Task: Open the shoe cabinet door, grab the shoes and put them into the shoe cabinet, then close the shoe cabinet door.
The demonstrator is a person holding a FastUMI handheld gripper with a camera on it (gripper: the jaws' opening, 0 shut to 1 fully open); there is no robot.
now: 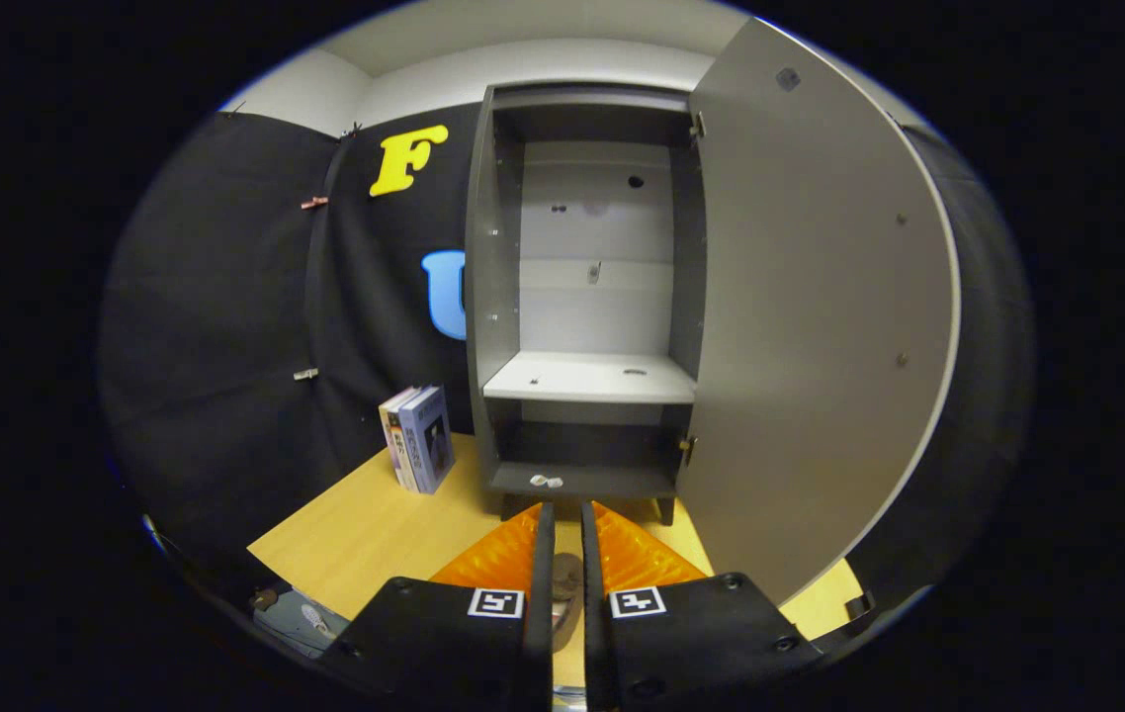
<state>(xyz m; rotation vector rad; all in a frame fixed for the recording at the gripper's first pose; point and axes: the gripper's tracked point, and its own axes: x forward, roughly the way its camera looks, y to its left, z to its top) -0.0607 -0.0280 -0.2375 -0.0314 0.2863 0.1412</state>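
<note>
Jaws: The jaws [567, 554] sit lowest in the gripper view, two black fingers [542, 564] nearly together, a narrow gap between them.
Grip: Something small and brownish [565, 593] shows in that gap; whether both fingers press on it cannot be told, nor what it is.
Orange item: An orange ribbed surface [498, 559] spreads to either side of the fingers, low over the bench [365, 534]. Possibly the shoes or part of the tool; too unclear to call.
Cabinet: One grey cabinet [582, 297] stands on the bench directly ahead of the fingertips, upright, its long axis vertical.
Door: One door [820, 316] is swung fully open, hinged on the cabinet's right side and reaching out toward the camera on the right.
Compartments: Two openings, an upper one above a single pale shelf [587, 378] and a low one beneath it. Two small pale bits [546, 482] lie on the bottom board.
Key relation: The lower opening lies straight beyond the fingertips and just above them, so a forward push looks the likely path in. The door edge stands close on the right.
Books: Two or three books [419, 437] stand upright left of the cabinet, well apart from the fingers.
Task stage: Door-opening appears done; placing and closing remain.
</note>
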